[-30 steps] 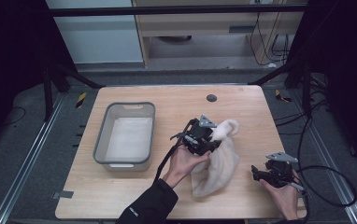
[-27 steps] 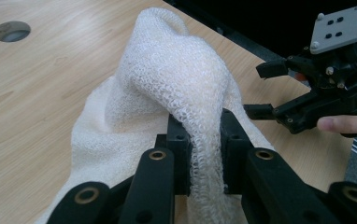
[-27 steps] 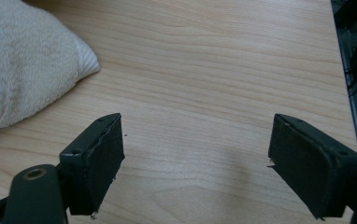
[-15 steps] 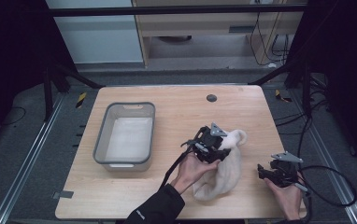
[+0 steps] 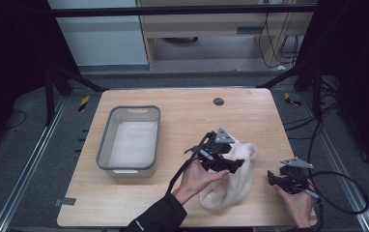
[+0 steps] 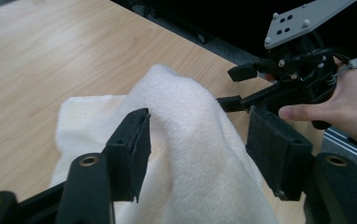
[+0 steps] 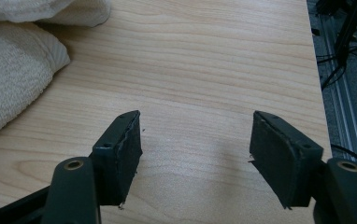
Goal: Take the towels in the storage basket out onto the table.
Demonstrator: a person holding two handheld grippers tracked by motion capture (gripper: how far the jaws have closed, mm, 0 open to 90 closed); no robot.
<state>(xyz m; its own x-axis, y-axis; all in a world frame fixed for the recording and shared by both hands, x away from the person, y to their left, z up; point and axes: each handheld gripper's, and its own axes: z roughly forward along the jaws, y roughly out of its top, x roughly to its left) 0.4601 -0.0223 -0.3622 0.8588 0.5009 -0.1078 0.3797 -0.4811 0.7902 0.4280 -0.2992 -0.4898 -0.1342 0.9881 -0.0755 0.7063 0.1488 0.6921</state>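
Your left hand-held gripper (image 6: pixel 196 140) has just opened its jaws, now loose around the towel (image 5: pixel 228 189) fold to release it. Beside the towel, your right hand-held gripper (image 7: pixel 196 137), jaws just narrowed yet apart, waits empty over the bench (image 7: pixel 204 56).

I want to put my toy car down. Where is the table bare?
The table is bare along its back, behind the bin and round the hole, in the strip between bin and towel, and at the front left corner. The front right, round the towel, is crowded.

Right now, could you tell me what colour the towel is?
Cream-white towel, clearest in the left gripper view.
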